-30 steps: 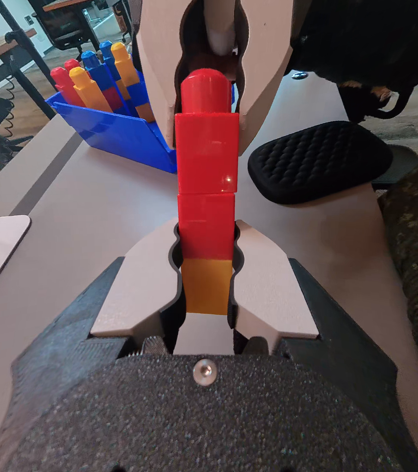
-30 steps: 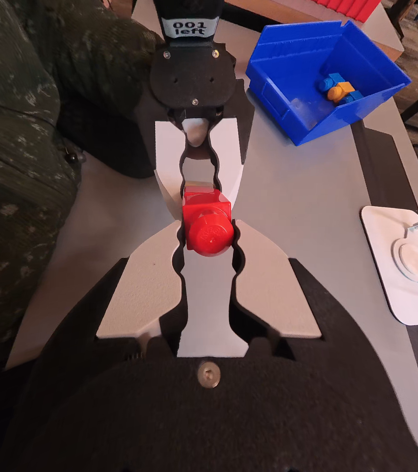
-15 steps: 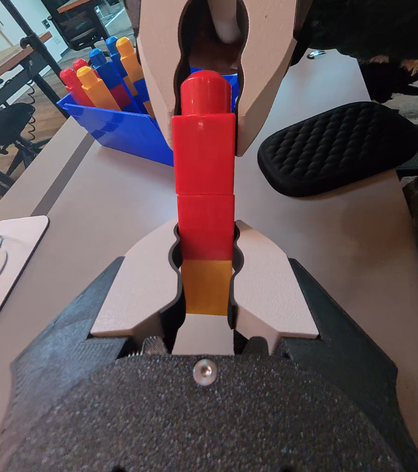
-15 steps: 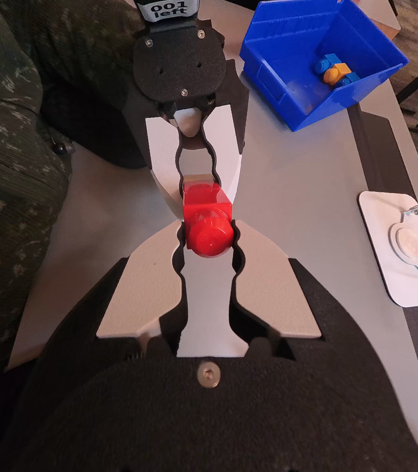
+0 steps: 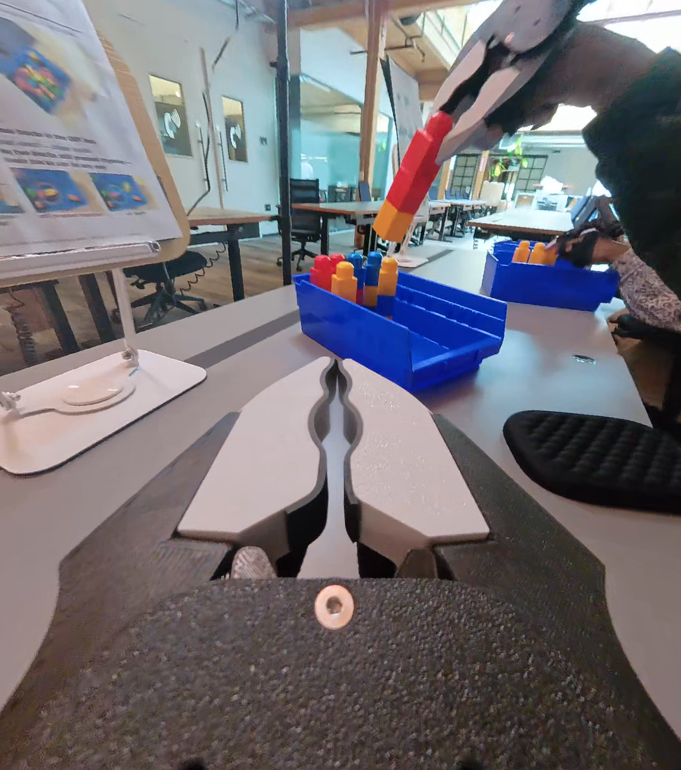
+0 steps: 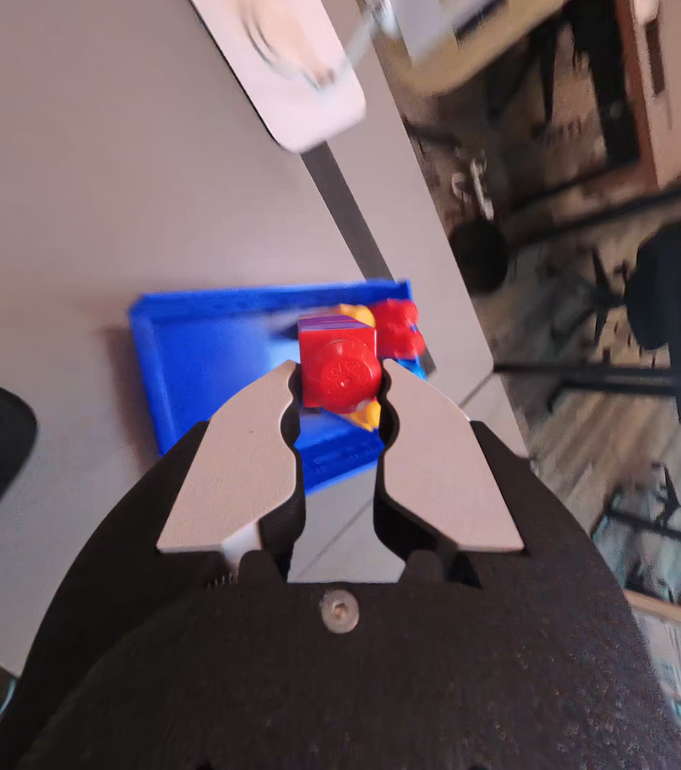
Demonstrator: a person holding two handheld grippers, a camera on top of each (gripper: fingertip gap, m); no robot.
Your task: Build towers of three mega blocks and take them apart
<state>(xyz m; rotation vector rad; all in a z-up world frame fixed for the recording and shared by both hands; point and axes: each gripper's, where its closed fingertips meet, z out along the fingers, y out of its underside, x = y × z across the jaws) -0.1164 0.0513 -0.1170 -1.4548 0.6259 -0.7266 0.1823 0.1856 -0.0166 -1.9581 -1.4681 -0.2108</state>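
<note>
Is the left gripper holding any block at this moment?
No, the left gripper is shut and empty, while the right gripper holds the tower.

Open office: wooden desks (image 5: pixel 222 216), black chairs (image 5: pixel 304 225).

The left gripper (image 5: pixel 336 368) no longer clamps the tower (image 5: pixel 411 177): its fingers now meet at the tips with nothing between them, low over the table (image 5: pixel 247 333). The tower, two red blocks over an orange one, is now carried by the right gripper (image 6: pixel 338 366) alone, pinched at the top red block, tilted in the air above the blue bin (image 5: pixel 447 350) ahead of the left gripper. The right wrist view now looks down into that bin rather than at the left gripper.
</note>
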